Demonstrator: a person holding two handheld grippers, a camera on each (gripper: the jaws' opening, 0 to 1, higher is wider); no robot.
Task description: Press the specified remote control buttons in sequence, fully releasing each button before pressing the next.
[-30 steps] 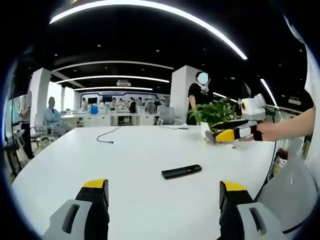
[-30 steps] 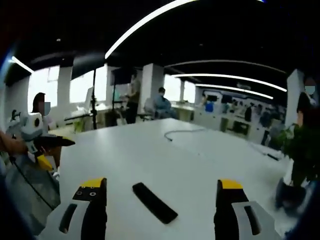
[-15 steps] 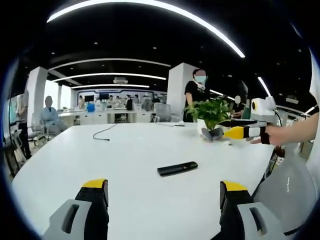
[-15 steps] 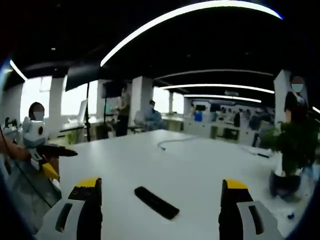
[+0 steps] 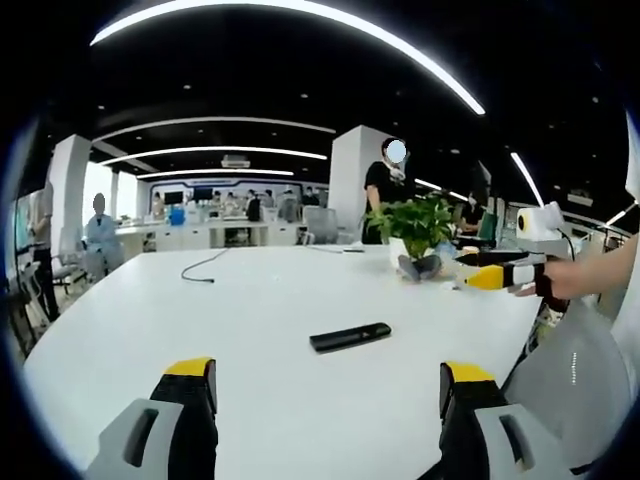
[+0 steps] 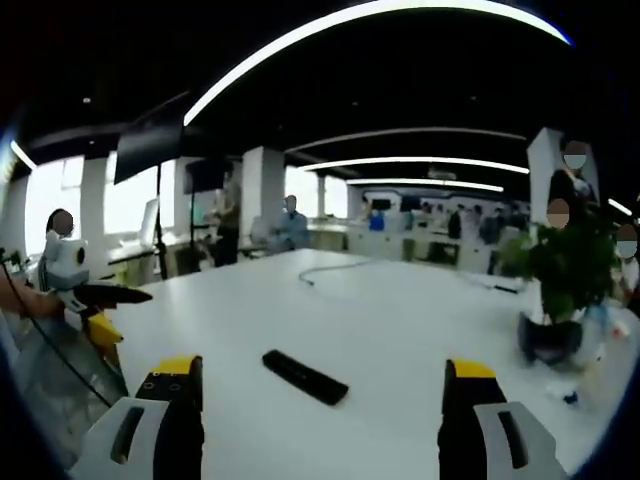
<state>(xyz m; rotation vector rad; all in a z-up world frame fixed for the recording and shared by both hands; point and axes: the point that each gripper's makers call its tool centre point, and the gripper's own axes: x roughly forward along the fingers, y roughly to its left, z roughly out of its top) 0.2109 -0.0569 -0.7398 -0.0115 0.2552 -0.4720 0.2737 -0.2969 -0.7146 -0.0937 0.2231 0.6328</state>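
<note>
A black remote control (image 5: 350,337) lies flat on the white table (image 5: 240,310), a little ahead of my left gripper (image 5: 325,372), whose jaws stand wide apart and hold nothing. In the right gripper view the same remote control (image 6: 305,377) lies ahead of my right gripper (image 6: 322,368), also open and holding nothing. The right gripper (image 5: 492,270) shows at the table's right edge in a person's hand. The left gripper (image 6: 100,305) shows at the left edge. Neither touches the remote.
A potted plant (image 5: 420,232) stands on the table behind the remote, and the same potted plant (image 6: 558,285) shows at the right. A thin cable (image 5: 205,268) lies further back. A grey chair (image 5: 572,378) sits at the table's right edge. People stand and sit in the background.
Both views have shifted a little with the hands. In the left gripper view the right gripper now sits further right and lower. The remote lies where it was. Both grippers remain open.
</note>
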